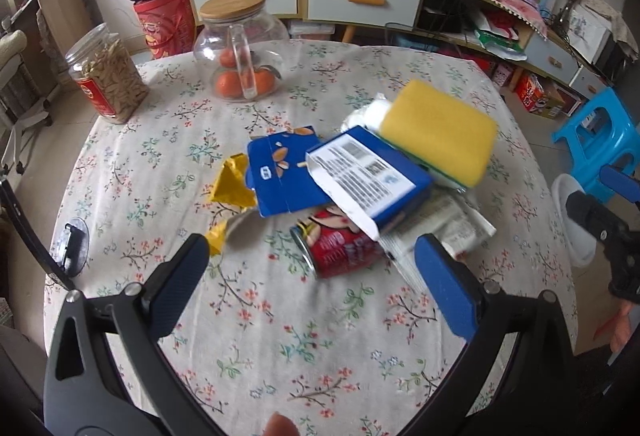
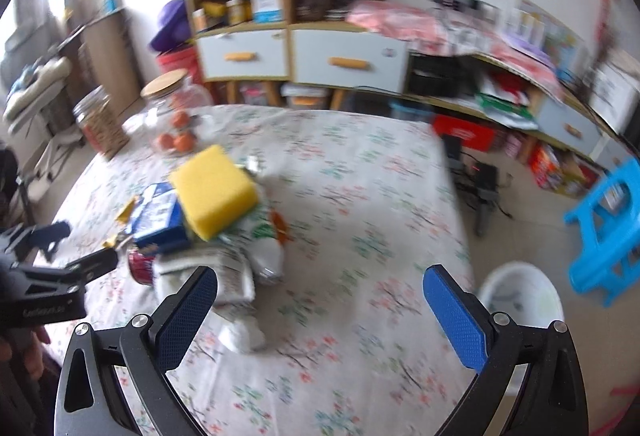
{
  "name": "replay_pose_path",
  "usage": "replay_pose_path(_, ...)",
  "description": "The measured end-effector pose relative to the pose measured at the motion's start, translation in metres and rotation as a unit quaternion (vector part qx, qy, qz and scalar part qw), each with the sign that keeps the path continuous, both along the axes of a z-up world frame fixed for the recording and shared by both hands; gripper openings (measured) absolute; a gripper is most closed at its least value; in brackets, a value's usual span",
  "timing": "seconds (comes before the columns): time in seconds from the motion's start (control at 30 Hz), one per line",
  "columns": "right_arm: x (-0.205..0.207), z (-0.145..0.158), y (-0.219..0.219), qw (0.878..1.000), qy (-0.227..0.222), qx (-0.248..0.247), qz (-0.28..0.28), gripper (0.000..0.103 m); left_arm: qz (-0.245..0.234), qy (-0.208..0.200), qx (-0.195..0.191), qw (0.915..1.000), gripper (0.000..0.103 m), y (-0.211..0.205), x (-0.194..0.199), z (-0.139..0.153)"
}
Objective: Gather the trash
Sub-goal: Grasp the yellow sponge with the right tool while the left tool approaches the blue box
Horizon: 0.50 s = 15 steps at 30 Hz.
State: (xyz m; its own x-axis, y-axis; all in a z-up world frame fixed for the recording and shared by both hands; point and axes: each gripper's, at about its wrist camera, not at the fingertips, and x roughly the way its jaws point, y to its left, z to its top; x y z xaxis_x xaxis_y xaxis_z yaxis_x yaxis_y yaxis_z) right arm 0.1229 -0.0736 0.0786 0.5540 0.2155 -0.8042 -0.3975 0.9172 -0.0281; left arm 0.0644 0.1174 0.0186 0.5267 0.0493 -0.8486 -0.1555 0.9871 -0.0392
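- Two grippers up, both with fingers spread wide and nothing between the pads.
- Left gripper (image 1: 312,264) hovers over the table (image 1: 280,336), aimed at the trash pile mid-table. Red can (image 1: 340,248) lies on its side right between the finger lines, not touched.
- Pile contents: flattened blue carton (image 1: 280,171), blue-and-white box (image 1: 368,175) tilted over the can, yellow sponge (image 1: 440,131) on top at the far right, yellow wrapper (image 1: 232,183) on the left edge, white printed packaging (image 1: 452,224) under the box.
- Right gripper (image 2: 320,292) is over the table's near right part, beside the pile; its left pad sits just beside the white packaging (image 2: 224,268). Right wrist view is motion-blurred.
- Crumpled white tissue (image 2: 244,336) lies apart from the pile, on the cloth between the right gripper's fingers.
- White bin (image 2: 520,300) on the floor, just off the table edge, near the blue stool (image 2: 608,236).
- Glass jar with oranges (image 1: 240,47) and snack jar (image 1: 106,75) stand at the far left, well apart from the pile.
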Motion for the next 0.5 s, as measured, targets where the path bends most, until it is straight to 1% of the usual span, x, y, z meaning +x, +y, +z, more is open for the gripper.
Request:
replay_pose_path(0.07, 0.008, -0.007, 0.02, 0.999, 0.012, 0.007, 0.035, 0.103, 0.008, -0.001, -0.023, 0.9997, 0.102, 0.011, 0.006, -0.004)
replay_pose_path(0.2, 0.022, -0.02, 0.042, 0.996, 0.026, 0.014, 0.079, 0.103, 0.029, 0.002, -0.061, 0.9977, 0.102, 0.032, 0.008, -0.019)
replay_pose_path(0.3, 0.031, -0.029, 0.053, 0.995, 0.03, 0.023, 0.095, 0.103, 0.03, 0.013, -0.068, 0.9971, 0.102, 0.04, 0.012, -0.027)
replay_pose_path(0.4, 0.041, -0.04, 0.057, 0.993, 0.041, 0.037, 0.101, 0.103, 0.03, 0.008, -0.083, 0.9961, 0.102, 0.045, 0.016, -0.025)
replay_pose_path(0.47, 0.047, -0.045, 0.059, 0.992, 0.048, 0.049, 0.102, 0.097, 0.031, 0.002, -0.087, 0.9957, 0.102, 0.047, 0.019, -0.022)
replay_pose_path(0.5, 0.048, -0.047, 0.057, 0.991, 0.054, 0.059, 0.106, 0.084, 0.031, 0.0, -0.088, 0.9956, 0.102, 0.047, 0.02, -0.021)
